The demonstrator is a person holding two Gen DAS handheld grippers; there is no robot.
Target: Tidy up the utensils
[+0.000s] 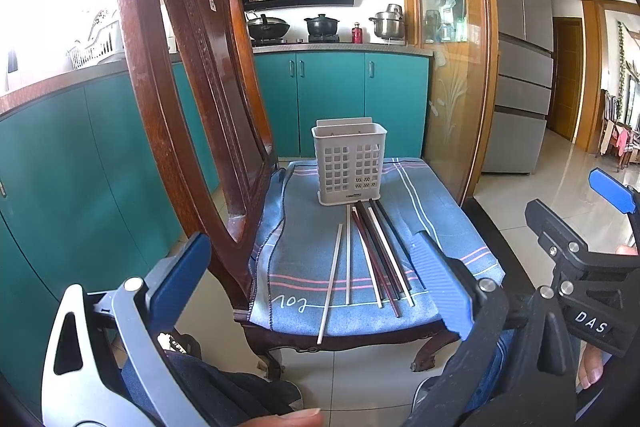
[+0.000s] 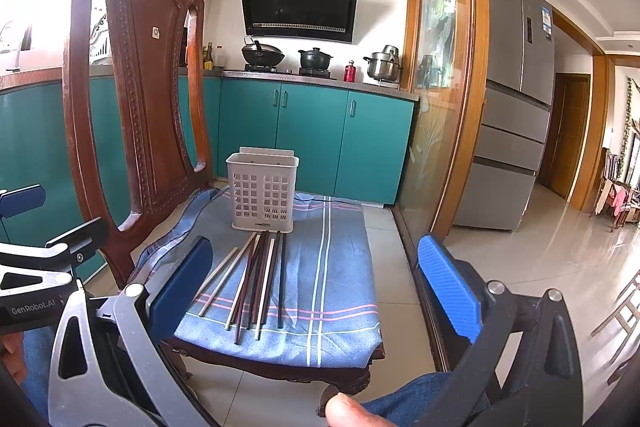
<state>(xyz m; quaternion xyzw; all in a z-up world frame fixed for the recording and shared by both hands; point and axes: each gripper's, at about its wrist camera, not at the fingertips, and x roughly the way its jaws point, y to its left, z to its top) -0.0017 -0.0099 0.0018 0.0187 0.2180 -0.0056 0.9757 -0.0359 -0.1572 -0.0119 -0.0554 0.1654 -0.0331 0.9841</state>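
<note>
Several chopsticks [image 1: 372,259], some white and some dark, lie side by side on a blue cloth [image 1: 304,227] that covers a wooden chair seat. They also show in the right wrist view [image 2: 256,279]. A white slotted utensil holder [image 1: 347,165] stands upright and empty at the far end of the chopsticks, also seen in the right wrist view [image 2: 262,193]. My left gripper [image 1: 316,283] is open and empty, held in front of the seat's near edge. My right gripper [image 2: 316,287] is open and empty, also short of the seat.
The chair's tall carved wooden back [image 1: 192,75] rises on the left of the seat. Teal kitchen cabinets [image 1: 332,99] stand behind, a glass sliding door [image 1: 452,67] and a grey fridge [image 1: 520,67] to the right. The floor is pale tile [image 2: 540,251].
</note>
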